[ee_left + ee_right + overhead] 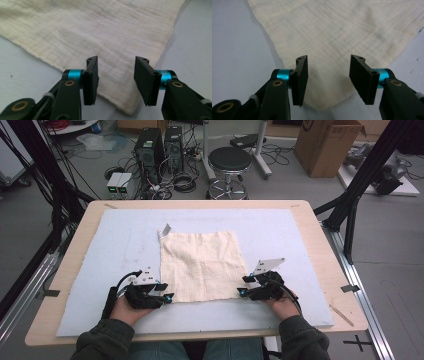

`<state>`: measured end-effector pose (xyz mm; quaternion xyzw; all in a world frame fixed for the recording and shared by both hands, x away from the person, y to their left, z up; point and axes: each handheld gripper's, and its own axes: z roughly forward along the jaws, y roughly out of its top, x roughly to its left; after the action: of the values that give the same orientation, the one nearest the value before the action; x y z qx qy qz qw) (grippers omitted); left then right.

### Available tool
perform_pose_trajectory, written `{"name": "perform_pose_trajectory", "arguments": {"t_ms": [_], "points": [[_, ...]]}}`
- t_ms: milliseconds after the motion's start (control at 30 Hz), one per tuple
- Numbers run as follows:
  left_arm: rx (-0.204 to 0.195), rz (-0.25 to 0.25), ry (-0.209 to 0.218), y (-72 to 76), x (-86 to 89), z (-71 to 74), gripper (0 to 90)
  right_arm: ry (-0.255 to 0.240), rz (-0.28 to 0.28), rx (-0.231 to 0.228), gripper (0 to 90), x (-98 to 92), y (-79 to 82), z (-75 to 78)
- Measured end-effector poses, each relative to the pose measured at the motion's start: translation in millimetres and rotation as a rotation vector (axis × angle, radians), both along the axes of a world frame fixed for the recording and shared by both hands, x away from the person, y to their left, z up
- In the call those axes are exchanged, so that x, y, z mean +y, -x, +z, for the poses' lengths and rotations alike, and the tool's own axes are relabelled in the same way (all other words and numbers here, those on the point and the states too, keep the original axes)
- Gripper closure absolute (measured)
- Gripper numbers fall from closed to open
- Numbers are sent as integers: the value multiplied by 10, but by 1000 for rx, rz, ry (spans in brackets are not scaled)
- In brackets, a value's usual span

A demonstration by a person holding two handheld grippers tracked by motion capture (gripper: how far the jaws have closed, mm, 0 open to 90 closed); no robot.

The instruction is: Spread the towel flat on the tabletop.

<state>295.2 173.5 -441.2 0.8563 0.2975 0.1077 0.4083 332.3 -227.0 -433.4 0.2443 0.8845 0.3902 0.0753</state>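
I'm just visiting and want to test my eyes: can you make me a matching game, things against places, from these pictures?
Things:
1. cloth
2. left gripper
3. right gripper
4. stool

Places:
A. on the floor beyond the table
B. at the cloth's near right corner
C. spread flat on the pale mat
D. at the cloth's near left corner

Pairs: 1-C, 2-D, 3-B, 4-A

Left gripper (167, 296) and right gripper (242, 291) low, pointing inward, jaws parted, nothing clamped

The cloth (100, 32) runs past both gripper views' edges, apparently flat.
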Motion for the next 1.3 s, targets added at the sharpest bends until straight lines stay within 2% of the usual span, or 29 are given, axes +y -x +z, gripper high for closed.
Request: {"name": "perform_pose_trajectory", "arguments": {"t_ms": [167,333,567,633,767,833,1000,1300], "points": [[-5,3,-8,2,-3,-10,588,35,11,17,506,26,-11,-59],[-35,4,-31,18,-10,-12,651,48,1,1,561,32,2,-60],[-46,5,-36,13,-3,-14,800,51,-7,0,707,20,-17,-56],[-50,2,-38,16,-4,-11,846,50,6,2,777,21,-16,-52],[-54,0,-45,23,0,-3,875,43,20,22,865,29,-1,-48],[-48,-2,-43,26,14,3,878,46,22,14,872,36,5,-48],[-50,6,-45,55,59,21,879,32,25,34,882,28,15,-47],[-61,10,-34,128,146,79,880,1,63,52,885,61,88,-24]]}}
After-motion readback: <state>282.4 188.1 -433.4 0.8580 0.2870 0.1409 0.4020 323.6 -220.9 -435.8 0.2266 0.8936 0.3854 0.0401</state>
